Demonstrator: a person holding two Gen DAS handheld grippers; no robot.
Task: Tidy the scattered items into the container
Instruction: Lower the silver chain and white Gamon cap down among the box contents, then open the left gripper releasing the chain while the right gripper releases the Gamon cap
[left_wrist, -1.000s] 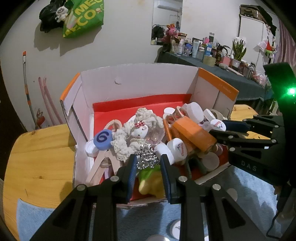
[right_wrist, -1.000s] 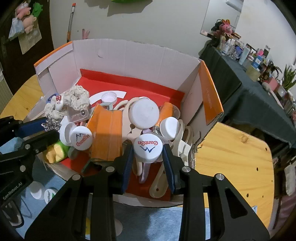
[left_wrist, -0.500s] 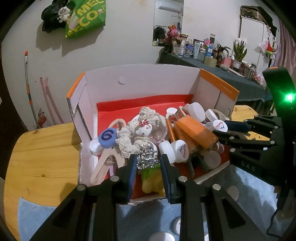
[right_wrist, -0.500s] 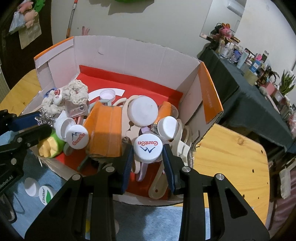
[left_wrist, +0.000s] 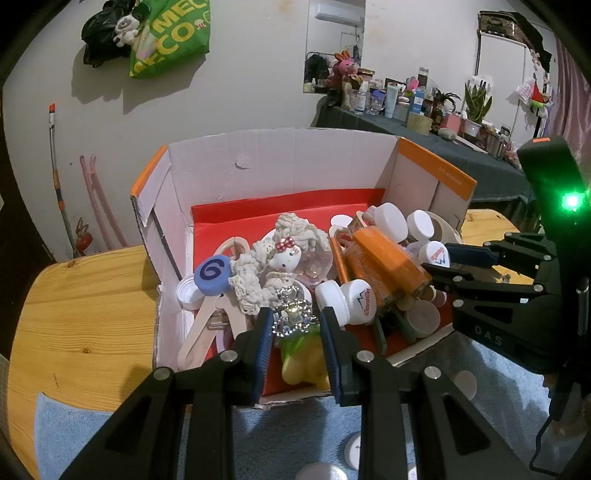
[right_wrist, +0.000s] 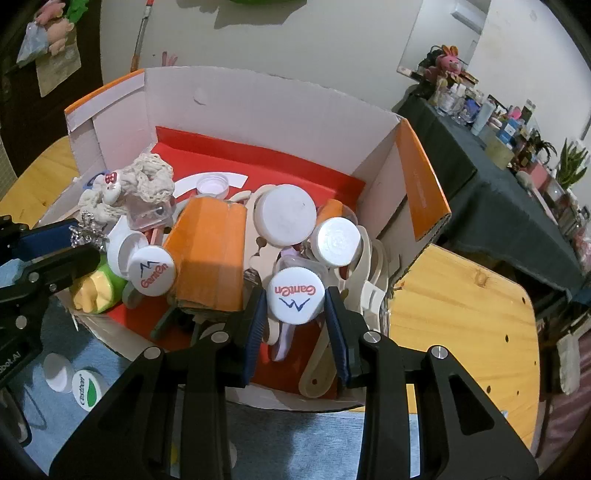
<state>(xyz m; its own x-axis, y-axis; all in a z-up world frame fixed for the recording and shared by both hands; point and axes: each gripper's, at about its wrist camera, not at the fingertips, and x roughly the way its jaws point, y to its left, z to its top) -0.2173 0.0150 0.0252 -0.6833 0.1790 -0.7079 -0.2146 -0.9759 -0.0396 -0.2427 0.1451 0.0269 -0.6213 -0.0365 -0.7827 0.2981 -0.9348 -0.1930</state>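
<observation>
Holding both loads over the open cardboard box (right_wrist: 280, 110), the two tongs are poised where a release would drop each thing straight into the pile rather than onto the table. The left gripper (left_wrist: 293, 325) is nearly closed, its blue pads pinching a small sparkly trinket (left_wrist: 291, 317) of silver beads just above a yellow and green toy (left_wrist: 303, 360) near the front wall of the box. The right gripper (right_wrist: 295, 302) is likewise squeezed in on a white bottle cap (right_wrist: 295, 295) with red and blue lettering, gripped across its rim so the flat printed face looks up at the camera; it hangs above pale plastic spoons (right_wrist: 321, 365) at the near right corner. Inside, on the red lining, the heap already holds an orange carton (right_wrist: 210, 251), a crocheted cream piece with a little cat face (left_wrist: 284, 254), a blue cap marked 6 (left_wrist: 212, 273) and several more white caps. Both tools tilt downward, which suits dropping from above without knocking the walls. The job looks well advanced but not finished: a few caps are scattered outside on the blue cloth (right_wrist: 92, 369), among them a green-printed lid (right_wrist: 86, 384) just beside the front wall. My guess is that the next step is simply letting go of both items, and care is needed because the heap is crowded and a round cap could roll off the carton toward the low front edge.
</observation>
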